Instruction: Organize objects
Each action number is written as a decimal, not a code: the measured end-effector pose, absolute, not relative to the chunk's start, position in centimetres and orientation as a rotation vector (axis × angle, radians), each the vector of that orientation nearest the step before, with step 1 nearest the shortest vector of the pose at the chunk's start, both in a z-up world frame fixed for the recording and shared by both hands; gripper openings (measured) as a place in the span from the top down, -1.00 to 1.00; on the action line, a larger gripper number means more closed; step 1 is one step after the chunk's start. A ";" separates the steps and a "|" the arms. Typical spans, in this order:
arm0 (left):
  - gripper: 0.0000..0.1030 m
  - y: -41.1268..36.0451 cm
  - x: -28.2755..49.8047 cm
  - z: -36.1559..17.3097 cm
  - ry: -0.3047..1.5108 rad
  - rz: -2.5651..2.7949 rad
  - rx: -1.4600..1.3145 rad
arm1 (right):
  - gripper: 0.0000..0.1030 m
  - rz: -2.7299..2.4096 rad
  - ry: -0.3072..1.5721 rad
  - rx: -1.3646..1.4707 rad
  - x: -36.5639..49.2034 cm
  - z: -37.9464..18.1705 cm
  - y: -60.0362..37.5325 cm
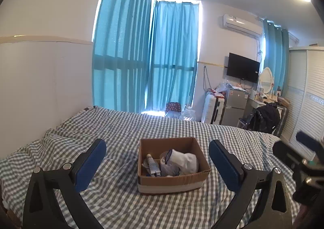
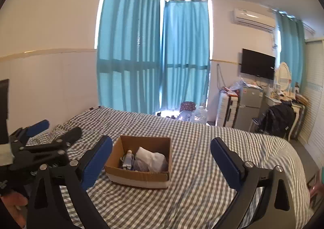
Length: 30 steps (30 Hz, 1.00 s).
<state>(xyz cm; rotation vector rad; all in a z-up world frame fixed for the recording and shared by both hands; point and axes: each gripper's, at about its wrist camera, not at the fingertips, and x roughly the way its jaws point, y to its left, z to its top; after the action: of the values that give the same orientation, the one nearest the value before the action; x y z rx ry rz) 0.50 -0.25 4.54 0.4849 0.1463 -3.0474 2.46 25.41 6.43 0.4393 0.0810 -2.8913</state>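
Both tools sit nearest the cameras, held above the near part of the bed and aimed slightly down at it. On the left tool (image 1: 157, 160) the blue pads stand wide apart with nothing between them but the distant box; the right tool (image 2: 161, 161) is spread just as wide and is equally empty. Each also shows at the edge of the other's view, and nothing is carried there either. Neither touches the bedding or the box. Beyond the fingers, the checked bed (image 1: 113, 198) looks bare: no loose item can be seen on the cloth around the box or toward the near edge, though folds at the left could hide something small. Further on, about mid-bed, the box (image 1: 172, 180) rests open-topped and upright, well clear of both tools. Inside it lie a small tube (image 1: 151, 165) against the left side, a crumpled white bag (image 1: 187, 160) on the right, and some greyish things under them that are too jumbled to name. Farther off are the teal curtains (image 1: 141, 57), a wall television (image 1: 243, 67) and a cluttered corner with a small fridge, none of it part of the job. Judging by this layout, the gathering appears finished or very nearly so: the objects are in the box, both tools are empty, and at most a last check of the bed remains.
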 end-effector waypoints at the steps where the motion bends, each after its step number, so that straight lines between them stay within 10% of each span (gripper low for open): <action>1: -1.00 -0.2 0.9 4.0 0.145 -3.037 0.486 | -0.98 -2.900 0.065 0.440 2.7 5.8 25.6; 30: -1.00 0.0 1.4 -3.5 0.052 -2.973 0.620 | -1.00 -2.927 0.040 0.581 0.3 -4.2 26.8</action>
<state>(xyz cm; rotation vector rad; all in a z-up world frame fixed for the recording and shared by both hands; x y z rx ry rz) 1.39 0.00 -3.53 0.6201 0.0516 -2.9728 0.32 26.82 -4.16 0.5812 0.0398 -2.9270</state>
